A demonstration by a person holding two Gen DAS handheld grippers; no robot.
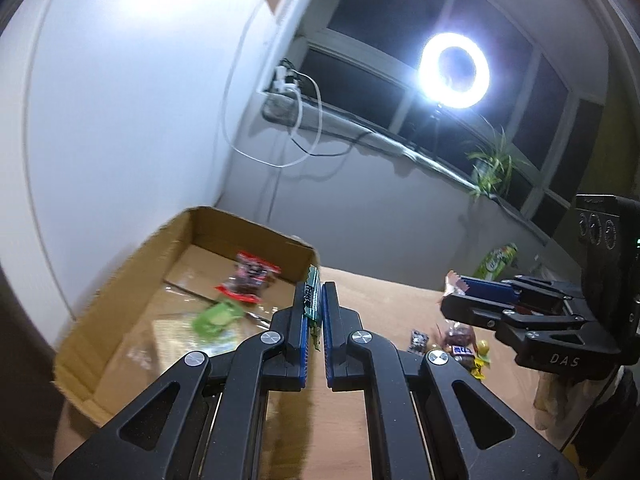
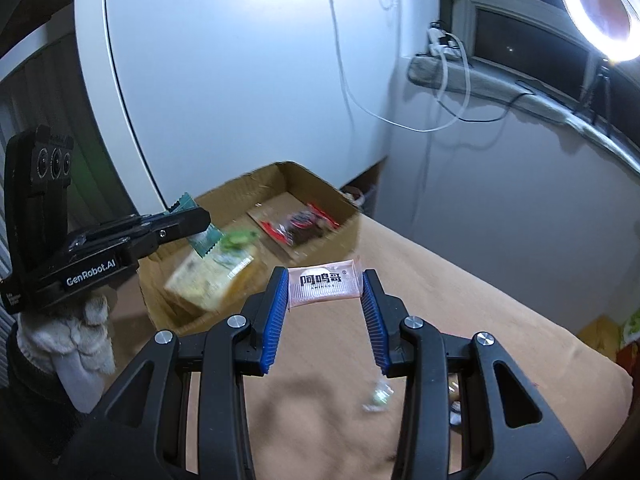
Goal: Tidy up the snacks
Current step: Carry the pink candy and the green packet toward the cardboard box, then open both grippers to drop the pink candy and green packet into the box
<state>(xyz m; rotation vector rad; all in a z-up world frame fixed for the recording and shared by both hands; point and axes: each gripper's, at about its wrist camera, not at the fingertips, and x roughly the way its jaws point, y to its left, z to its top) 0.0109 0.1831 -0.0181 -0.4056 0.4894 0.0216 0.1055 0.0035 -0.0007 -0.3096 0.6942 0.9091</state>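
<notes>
While both of my hands hang above the bench (image 2: 440, 288), each carries a snack. My left gripper (image 1: 316, 300) has its jaws closed on a thin green packet (image 1: 312, 300), held edge-on just at the near corner of the cardboard box (image 1: 120, 292). My right gripper (image 2: 326, 296) has its jaws clamped on the ends of a pink sachet (image 2: 324, 284) with dark printed characters, over the bench just beside the box.

Inside the box lie three things that I can count: a red-edged packet (image 1: 250, 280), a green one (image 1: 216, 318) and a pale yellowish pack (image 2: 212, 276), all blurred. Nothing stands between my jaws and the open top of the box.

On the tan bench, a small cluster of loose wrapped snacks (image 1: 460, 344) lies below my right gripper, too jumbled to count, and a green bag (image 1: 498, 260) stands near the wall. Behind are a white wall (image 1: 120, 100), one dark window (image 1: 400, 20), one ring light (image 1: 454, 70), dangling white cables (image 1: 316, 112) and one potted plant (image 1: 492, 164) on the sill.
</notes>
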